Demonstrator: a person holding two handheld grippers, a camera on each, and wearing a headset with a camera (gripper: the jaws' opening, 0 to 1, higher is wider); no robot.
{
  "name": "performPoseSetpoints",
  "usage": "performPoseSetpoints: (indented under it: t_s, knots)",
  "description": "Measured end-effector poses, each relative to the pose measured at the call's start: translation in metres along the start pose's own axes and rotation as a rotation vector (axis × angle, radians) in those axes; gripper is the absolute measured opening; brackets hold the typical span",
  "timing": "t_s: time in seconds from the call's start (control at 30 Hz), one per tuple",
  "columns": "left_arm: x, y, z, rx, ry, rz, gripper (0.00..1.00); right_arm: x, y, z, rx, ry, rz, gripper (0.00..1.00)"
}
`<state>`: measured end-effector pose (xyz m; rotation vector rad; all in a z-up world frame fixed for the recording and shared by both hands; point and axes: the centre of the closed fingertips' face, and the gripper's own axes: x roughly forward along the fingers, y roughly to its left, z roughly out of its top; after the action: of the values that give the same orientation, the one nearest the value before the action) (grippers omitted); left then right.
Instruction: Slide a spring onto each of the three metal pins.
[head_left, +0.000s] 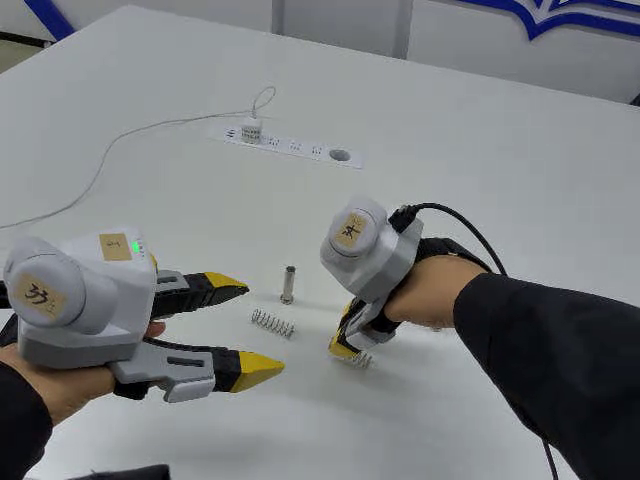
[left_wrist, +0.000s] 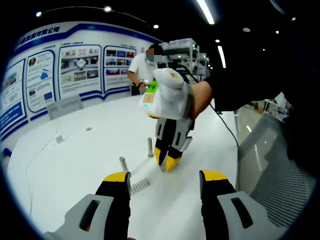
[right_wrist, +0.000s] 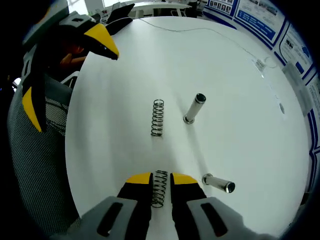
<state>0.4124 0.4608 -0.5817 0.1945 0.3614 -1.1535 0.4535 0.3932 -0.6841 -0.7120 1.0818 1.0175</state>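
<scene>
Now: right tongs (right_wrist: 160, 181) clamped on first spring (right_wrist: 159, 192), tips down at white counter (head_left: 480, 180), toward near edge. Left tongs (left_wrist: 165, 176) apart, hovering over counter's near left part. Loose spring (head_left: 272, 323) lies flat on counter between both tongs, near upright pin (head_left: 288, 284). Second pin (right_wrist: 218, 183) stands just beside right tongs. Socket strip (head_left: 290, 145) toward far edge.

Gripping a grey, yellow-tipped left tool (head_left: 243, 325) level in the left hand (head_left: 55, 388), jaws spread wide. Pointing the matching right tool (head_left: 345, 347) steeply down at the counter (head_left: 500, 150) from a black-sleeved right arm (head_left: 545, 335), jaws pinched onto a thin steel coil spring (right_wrist: 160, 189).
</scene>
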Motion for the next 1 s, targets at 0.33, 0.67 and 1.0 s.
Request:
performPoseSetpoints:
  t_s: [0.33, 0.67, 1.0]
  knots:
    - [0.001, -0.001, 0.0, -0.001, 0.0, -0.002, 0.56, 0.005, 0.0, -0.002, 0.007, 0.011, 0.001, 0.12]
    - [0.007, -0.005, 0.001, 0.004, 0.003, -0.017, 0.56, -0.015, 0.003, 0.007, 0.021, -0.052, -0.005, 0.12]
    - [0.015, -0.01, 0.002, 0.0, 0.002, -0.042, 0.56, -0.059, 0.012, 0.035, 0.042, -0.219, -0.014, 0.12]
